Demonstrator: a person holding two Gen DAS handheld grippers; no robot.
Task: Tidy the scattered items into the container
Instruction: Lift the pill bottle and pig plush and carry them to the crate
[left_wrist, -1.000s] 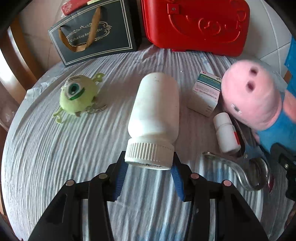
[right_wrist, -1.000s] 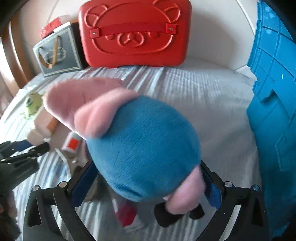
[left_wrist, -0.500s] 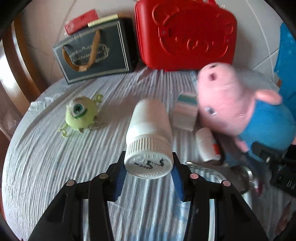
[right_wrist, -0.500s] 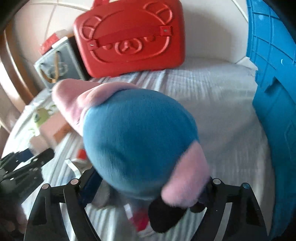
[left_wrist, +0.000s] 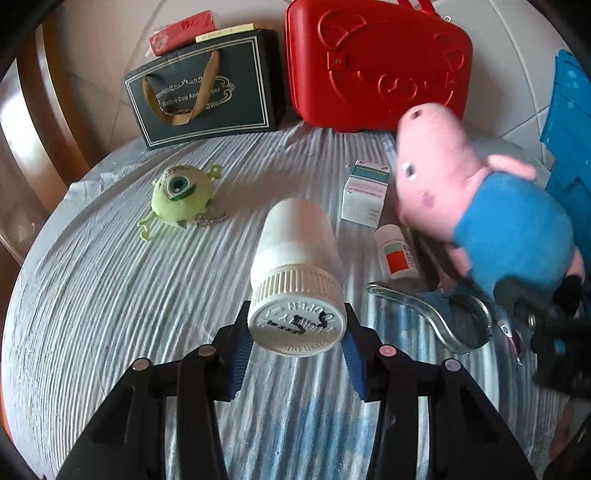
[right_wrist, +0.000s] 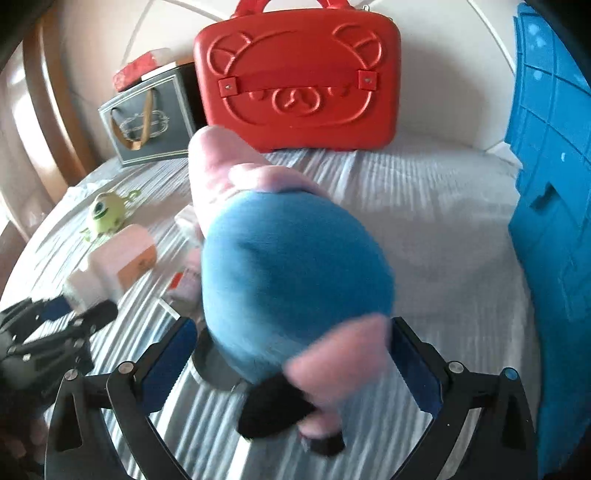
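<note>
Raised pig plush (left_wrist: 491, 206); cap lettering left-view only.

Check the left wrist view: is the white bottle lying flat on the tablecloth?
No. The left gripper clamps the white bottle by its cap, holding it raised off the tablecloth.

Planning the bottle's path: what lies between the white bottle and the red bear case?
Left wrist view: only bare striped cloth between the white bottle and the red bear case; the small medicine box sits just right of that line.
</note>
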